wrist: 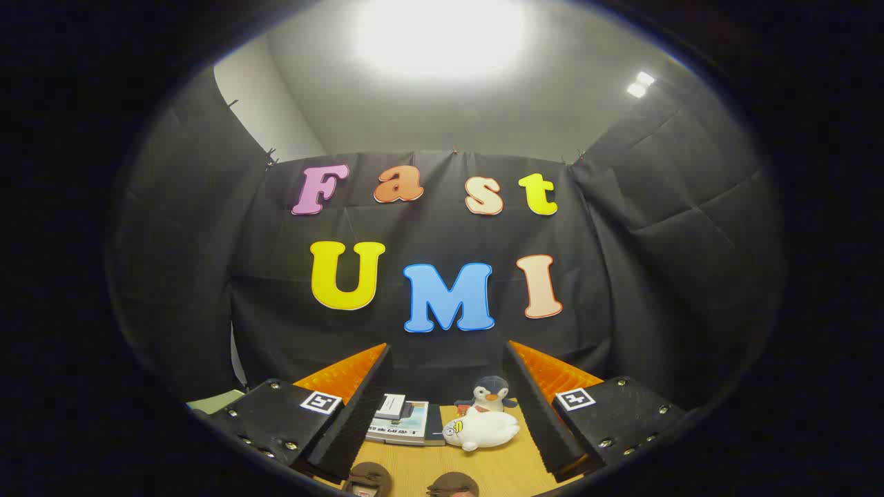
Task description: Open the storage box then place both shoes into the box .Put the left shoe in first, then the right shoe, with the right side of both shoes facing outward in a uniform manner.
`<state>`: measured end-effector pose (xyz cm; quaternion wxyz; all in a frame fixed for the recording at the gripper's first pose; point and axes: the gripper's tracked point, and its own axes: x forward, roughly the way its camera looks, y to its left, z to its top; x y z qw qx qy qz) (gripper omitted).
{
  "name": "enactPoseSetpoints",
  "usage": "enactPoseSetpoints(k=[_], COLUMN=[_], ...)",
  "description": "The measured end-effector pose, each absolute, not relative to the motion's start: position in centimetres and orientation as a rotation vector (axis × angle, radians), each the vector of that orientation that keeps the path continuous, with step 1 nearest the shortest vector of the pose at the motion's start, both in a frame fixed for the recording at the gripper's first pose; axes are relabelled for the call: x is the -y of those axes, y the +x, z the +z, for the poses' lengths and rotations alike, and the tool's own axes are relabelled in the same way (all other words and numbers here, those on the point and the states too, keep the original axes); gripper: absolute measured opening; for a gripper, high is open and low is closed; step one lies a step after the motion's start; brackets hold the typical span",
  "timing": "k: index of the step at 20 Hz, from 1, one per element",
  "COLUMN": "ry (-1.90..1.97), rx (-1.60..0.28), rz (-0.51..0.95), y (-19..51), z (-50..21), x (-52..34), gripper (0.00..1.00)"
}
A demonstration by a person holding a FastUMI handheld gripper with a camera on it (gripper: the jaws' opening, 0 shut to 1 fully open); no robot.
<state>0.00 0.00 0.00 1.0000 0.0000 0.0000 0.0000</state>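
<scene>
While raised and aimed at the booth wall: the tool (pixel 449 407) is held wide open, nothing between its fingers.
Shoes: two brown rounded shapes (pixel 369 478) — probably the shoes — are seen on the bench (pixel 414 469) just below the fingers.
Storage box: not located.
Beyond the fingers: plush toys (pixel 483 428), books (pixel 400 422).
Risk: a blind descent may be made — a shoe could be knocked.
</scene>
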Motion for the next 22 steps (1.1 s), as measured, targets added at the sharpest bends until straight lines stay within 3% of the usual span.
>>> enactPoseSetpoints(k=[22], ry=[0.040], rx=[-0.011], rz=[0.036], y=[-0.9], z=[-0.9], x=[-1.1], gripper=[0.97])
